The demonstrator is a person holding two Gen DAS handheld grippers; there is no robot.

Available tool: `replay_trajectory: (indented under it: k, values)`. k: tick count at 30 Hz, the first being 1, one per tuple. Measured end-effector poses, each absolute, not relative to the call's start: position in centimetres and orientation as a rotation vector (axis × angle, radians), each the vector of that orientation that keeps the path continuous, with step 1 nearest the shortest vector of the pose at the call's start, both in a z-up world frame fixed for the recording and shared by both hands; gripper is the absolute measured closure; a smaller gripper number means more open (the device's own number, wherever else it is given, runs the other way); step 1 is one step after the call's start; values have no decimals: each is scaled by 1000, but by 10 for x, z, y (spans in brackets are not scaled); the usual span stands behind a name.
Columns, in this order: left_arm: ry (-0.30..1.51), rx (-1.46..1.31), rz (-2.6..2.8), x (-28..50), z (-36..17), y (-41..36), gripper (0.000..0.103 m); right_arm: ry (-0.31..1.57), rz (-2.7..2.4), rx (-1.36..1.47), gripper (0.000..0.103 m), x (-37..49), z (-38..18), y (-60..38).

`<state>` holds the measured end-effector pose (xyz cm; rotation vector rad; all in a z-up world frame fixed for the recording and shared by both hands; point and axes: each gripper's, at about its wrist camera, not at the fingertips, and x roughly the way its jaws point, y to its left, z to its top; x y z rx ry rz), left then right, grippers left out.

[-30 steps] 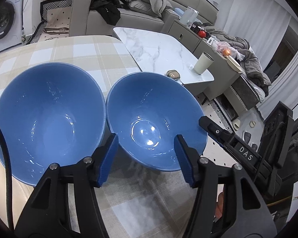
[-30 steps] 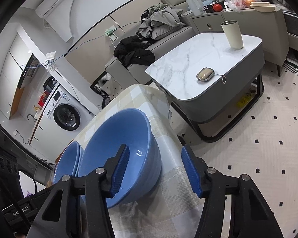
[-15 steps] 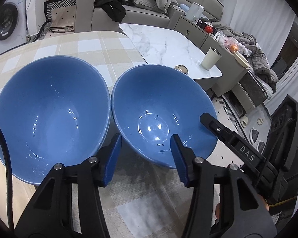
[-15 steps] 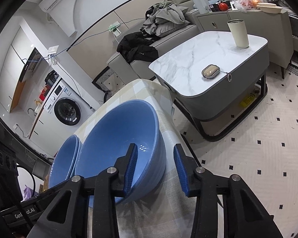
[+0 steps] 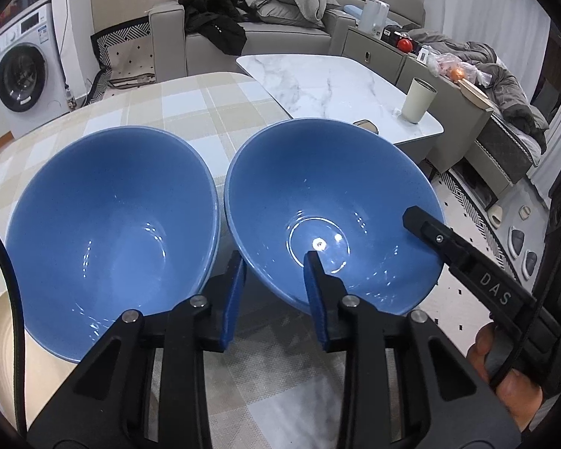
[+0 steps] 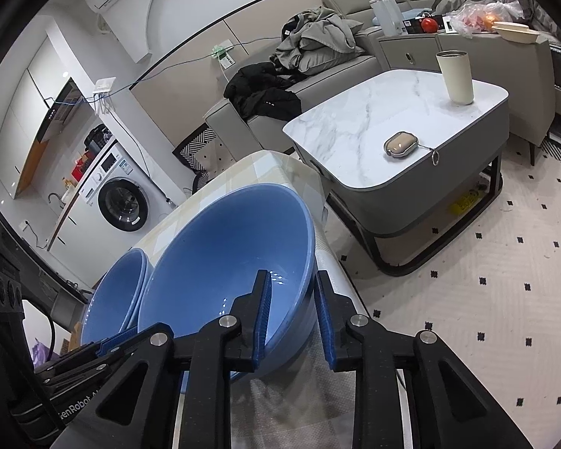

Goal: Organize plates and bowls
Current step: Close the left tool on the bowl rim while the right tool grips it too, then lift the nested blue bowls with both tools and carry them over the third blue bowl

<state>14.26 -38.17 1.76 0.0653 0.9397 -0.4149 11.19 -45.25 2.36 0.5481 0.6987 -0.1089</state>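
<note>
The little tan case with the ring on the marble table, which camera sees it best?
The right wrist view: the tan case lies in full sight on the marble table, ring and all. In the left wrist view, only its top peeks over the right-hand blue bowl.

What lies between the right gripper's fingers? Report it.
The wall of the nearer glossy blue bowl: one right gripper finger sits inside it, the other outside, shown in the right wrist view.
</note>
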Motion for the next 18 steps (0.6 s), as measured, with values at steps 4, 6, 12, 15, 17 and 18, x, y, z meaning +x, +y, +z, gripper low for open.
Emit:
replay_trajectory:
  k: [4,6,12,15,17,18]
  values:
    - [922,93,-409,139,19,-384,74,700,-115,532,79,112,24,-450]
    - [915,105,-409,138,19,-385,74,702,-118,527,79,112,24,-450]
    - [905,109,-418,133,22,-384,74,696,-120,524,79,110,27,-450]
    - [892,116,-415,130,26,-383,74,693,-119,521,79,110,29,-450]
    - [883,121,-414,127,29,-382,74,690,-118,521,79,110,30,-449]
    - [880,121,-414,126,31,-382,74,689,-117,519,79,109,30,-449]
